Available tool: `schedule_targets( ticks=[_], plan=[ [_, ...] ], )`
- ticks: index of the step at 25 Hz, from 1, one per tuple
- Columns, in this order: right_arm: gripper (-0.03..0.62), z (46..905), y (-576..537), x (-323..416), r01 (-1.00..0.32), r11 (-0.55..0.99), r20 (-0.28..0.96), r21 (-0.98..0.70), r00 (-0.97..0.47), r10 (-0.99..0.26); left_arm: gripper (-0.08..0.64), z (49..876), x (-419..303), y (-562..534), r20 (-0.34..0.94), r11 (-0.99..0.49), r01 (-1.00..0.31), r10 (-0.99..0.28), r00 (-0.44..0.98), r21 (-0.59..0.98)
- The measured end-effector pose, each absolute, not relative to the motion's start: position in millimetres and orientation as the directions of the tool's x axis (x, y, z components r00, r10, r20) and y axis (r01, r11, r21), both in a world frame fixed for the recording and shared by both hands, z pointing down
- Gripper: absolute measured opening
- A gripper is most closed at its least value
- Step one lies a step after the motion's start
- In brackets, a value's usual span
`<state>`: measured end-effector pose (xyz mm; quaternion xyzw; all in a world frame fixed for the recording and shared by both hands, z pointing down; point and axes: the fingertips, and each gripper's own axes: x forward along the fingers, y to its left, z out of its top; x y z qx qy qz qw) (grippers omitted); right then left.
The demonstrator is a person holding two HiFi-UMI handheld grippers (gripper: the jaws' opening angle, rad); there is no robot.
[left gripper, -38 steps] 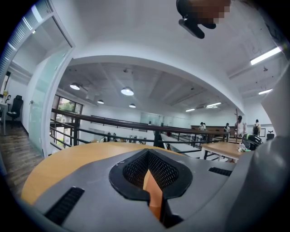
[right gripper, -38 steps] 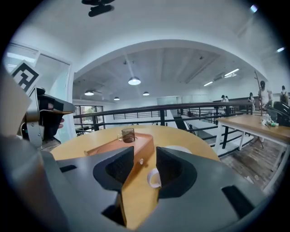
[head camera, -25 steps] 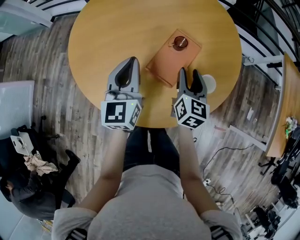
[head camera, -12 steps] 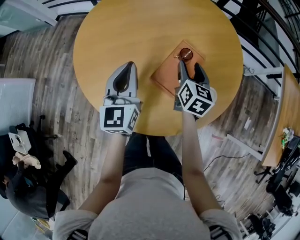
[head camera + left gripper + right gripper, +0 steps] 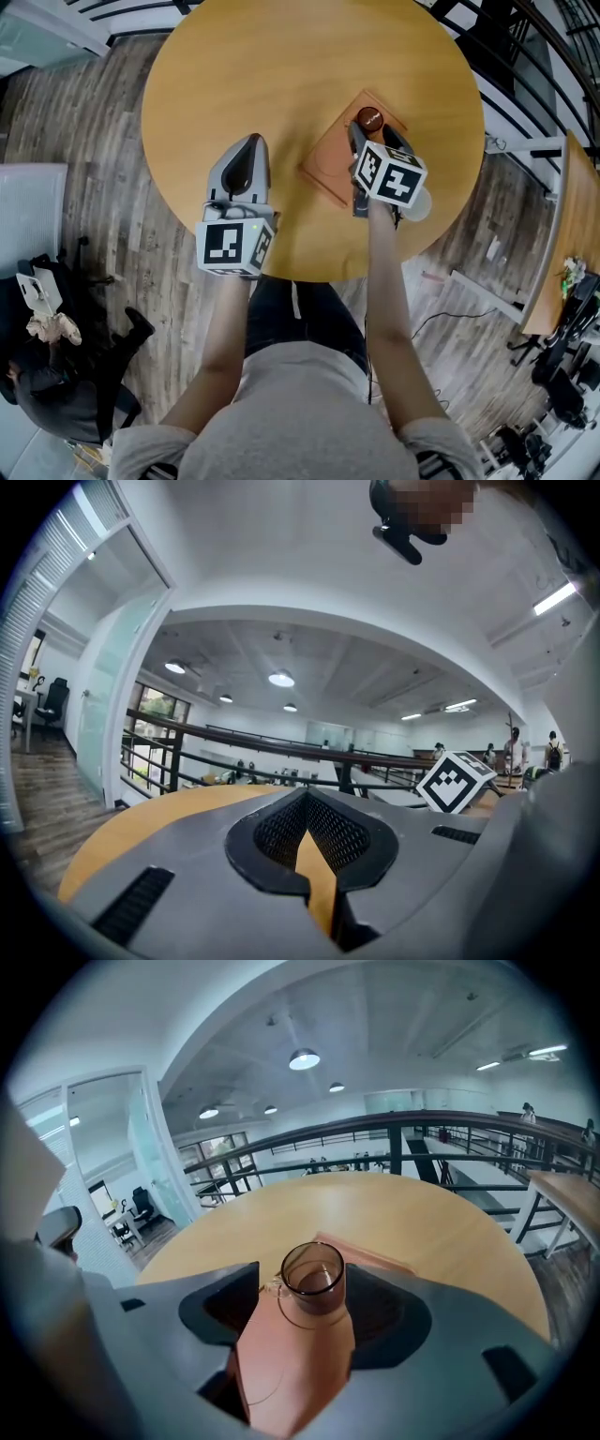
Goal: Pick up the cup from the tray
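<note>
The left tongs (image 5: 249,142) sit low over the near-left part of the round desk (image 5: 234,66). They are closed down to a thin slit with nothing in them, and they are well apart from the tray. The right tongs (image 5: 373,131) are much the nearer to the work. They tilt down over the tray (image 5: 326,167), and their jaws have just been opening and now stand wide.

The cup (image 5: 314,1279) stands upright in their mouth, between the two tips, on the far end of the tray. I see no pad pressing on it. Its axis is vertical and its small handle sticks out to the left, towards the left jaw, so I judge the coming squeeze should take the round wall from both sides.

The tray is a flat, matte, terracotta-coloured rectangle lying diagonally, near-left to far-right. The cup is a small cylinder of smooth brown-tinted glass, probably slippery. The desk is pale, smooth wood.
</note>
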<state>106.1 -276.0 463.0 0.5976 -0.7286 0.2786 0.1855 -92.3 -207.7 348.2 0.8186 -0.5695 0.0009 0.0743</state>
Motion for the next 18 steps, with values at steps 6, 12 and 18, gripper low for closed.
schedule_targets(
  ticks=[6,12,18],
  plan=[
    [0.245,474,-283,112,-0.981,0.121,0.647,-0.153,-0.192,-0.738,0.006,353,-89,-211,0.093,-0.350,-0.929,-0.928,0.362,0.123],
    [0.245,478,-288,112,-0.980,0.131,0.673,-0.151,-0.199,-0.712,0.006,355,-90,-212,0.098,-0.347,-0.929,-0.928,0.360,0.128],
    [0.244,478,-291,115,-0.982,0.114,0.674,-0.152,-0.187,-0.715,0.006,359,-91,-215,0.106,-0.343,-0.931,-0.928,0.357,0.127]
  ],
)
